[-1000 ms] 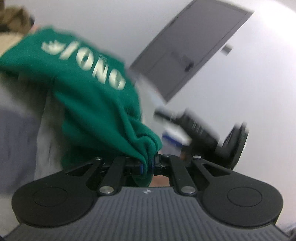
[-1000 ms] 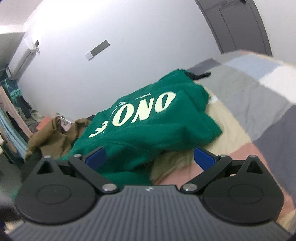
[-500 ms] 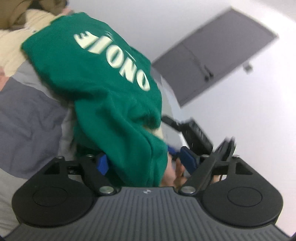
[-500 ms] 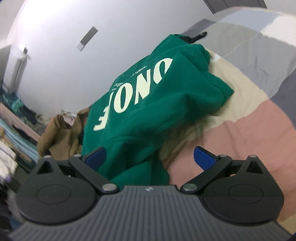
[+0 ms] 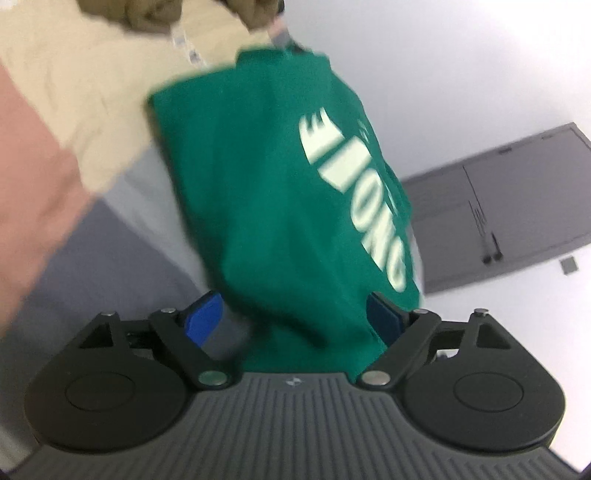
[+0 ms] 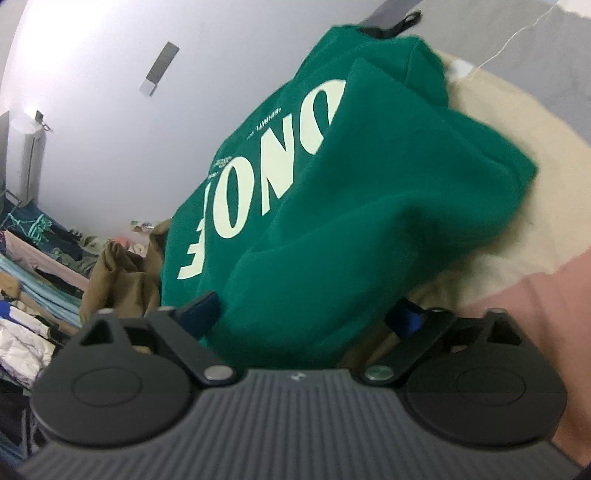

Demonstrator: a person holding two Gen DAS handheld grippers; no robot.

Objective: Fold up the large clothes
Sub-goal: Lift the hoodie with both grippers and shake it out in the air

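Note:
A green sweatshirt (image 5: 266,192) with large pale lettering lies in a loosely folded bundle on a patchwork bedspread (image 5: 92,92). My left gripper (image 5: 295,317) is open, its blue-padded jaws wide apart with a fold of the sweatshirt lying between them. In the right wrist view the sweatshirt (image 6: 332,206) fills the middle. My right gripper (image 6: 306,314) is open too, with the near edge of the sweatshirt between its jaws.
A brown garment (image 6: 118,280) lies beyond the sweatshirt, also in the left wrist view (image 5: 155,14). A pile of clothes (image 6: 29,266) sits at the left of the right wrist view. A grey door (image 5: 498,206) and white walls stand behind the bed.
My left gripper was shut on the sweatshirt a second ago; it has opened and swung across the bed. My right gripper has moved closer, so the sweatshirt now lies between its jaws.

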